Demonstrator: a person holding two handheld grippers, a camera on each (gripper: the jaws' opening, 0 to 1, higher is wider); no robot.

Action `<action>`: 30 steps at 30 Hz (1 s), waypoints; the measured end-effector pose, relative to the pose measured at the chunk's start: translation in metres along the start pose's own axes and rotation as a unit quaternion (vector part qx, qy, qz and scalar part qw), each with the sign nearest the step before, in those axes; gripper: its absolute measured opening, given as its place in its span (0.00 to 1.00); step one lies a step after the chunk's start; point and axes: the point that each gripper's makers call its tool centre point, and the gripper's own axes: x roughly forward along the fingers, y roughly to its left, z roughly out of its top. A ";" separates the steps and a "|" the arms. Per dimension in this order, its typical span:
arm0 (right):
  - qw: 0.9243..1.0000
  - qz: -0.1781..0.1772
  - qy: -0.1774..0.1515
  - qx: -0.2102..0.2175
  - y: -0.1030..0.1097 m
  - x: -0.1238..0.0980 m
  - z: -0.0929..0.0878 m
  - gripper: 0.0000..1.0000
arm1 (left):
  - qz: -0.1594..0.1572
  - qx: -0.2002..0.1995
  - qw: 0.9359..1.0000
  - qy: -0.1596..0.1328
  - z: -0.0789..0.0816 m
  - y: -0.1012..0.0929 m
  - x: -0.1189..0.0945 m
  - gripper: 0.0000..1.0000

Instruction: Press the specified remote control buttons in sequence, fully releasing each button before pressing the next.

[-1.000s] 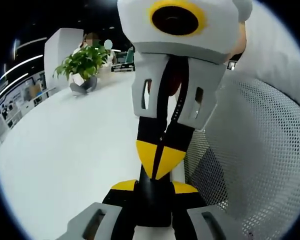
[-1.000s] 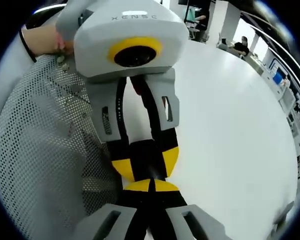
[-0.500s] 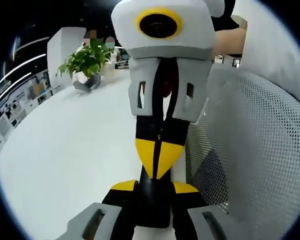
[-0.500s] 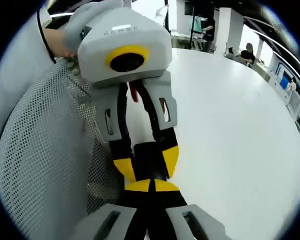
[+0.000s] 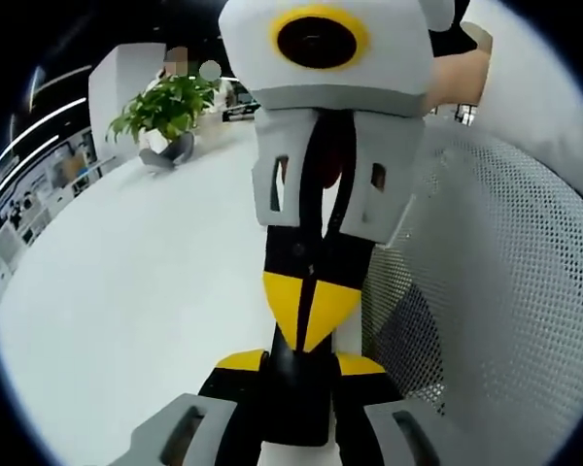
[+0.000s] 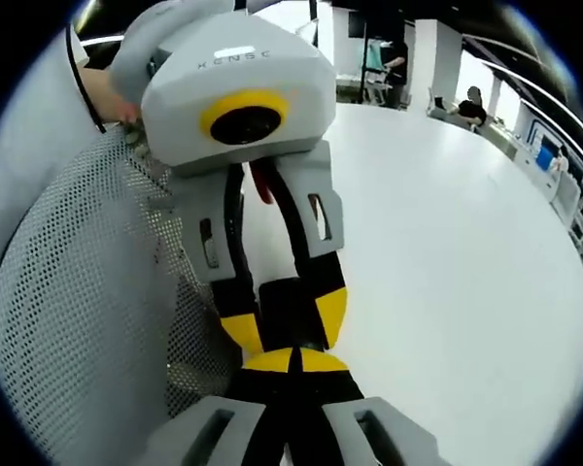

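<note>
Where the left gripper view begins at its lower edge, the left gripper (image 5: 299, 364) rises with its two yellow-tipped jaws a little apart, clamped on a narrow black object that appears to be the remote control (image 5: 296, 396), seen end-on. The right gripper (image 5: 311, 316) reaches down from the top, its yellow tips pressed together into one point that meets the top of that black object. Behind lies a white table (image 5: 126, 291). A grey mesh chair back (image 5: 505, 291) stands to the right, a potted green plant (image 5: 160, 112) sits far off on the table, and a hand (image 5: 457, 73) grips the right gripper's body.

From the right gripper view, the right gripper (image 6: 291, 361) has its jaws fully together, holding nothing. Its tips touch the remote control (image 6: 290, 301), which sits between the left gripper's (image 6: 287, 320) jaws coming from above. The mesh chair back (image 6: 78, 291) is on the left and the table (image 6: 447, 243) on the right.
</note>
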 end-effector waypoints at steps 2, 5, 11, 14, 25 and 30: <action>1.000 0.003 -0.011 0.002 0.001 0.000 0.000 0.00 | 0.000 0.002 1.000 -0.003 0.000 0.000 0.000 0.25; 1.000 0.009 -0.019 0.022 0.003 -0.001 0.001 0.01 | -0.003 0.006 1.000 -0.003 0.001 0.000 0.001 0.24; 1.000 0.002 -0.022 -0.015 0.008 -0.003 -0.002 0.02 | -0.007 0.012 1.000 0.004 0.002 -0.002 0.000 0.24; 1.000 0.014 -0.025 -0.005 0.010 -0.004 -0.002 0.08 | -0.011 0.012 1.000 0.009 0.003 -0.001 0.000 0.24; 0.999 -0.009 -0.010 -0.030 -0.005 -0.020 -0.027 0.20 | -0.019 0.024 0.999 0.024 0.003 -0.003 -0.002 0.24; 0.999 0.013 0.022 -0.021 -0.005 -0.019 -0.044 0.24 | -0.036 0.042 0.998 0.019 0.002 -0.006 -0.004 0.24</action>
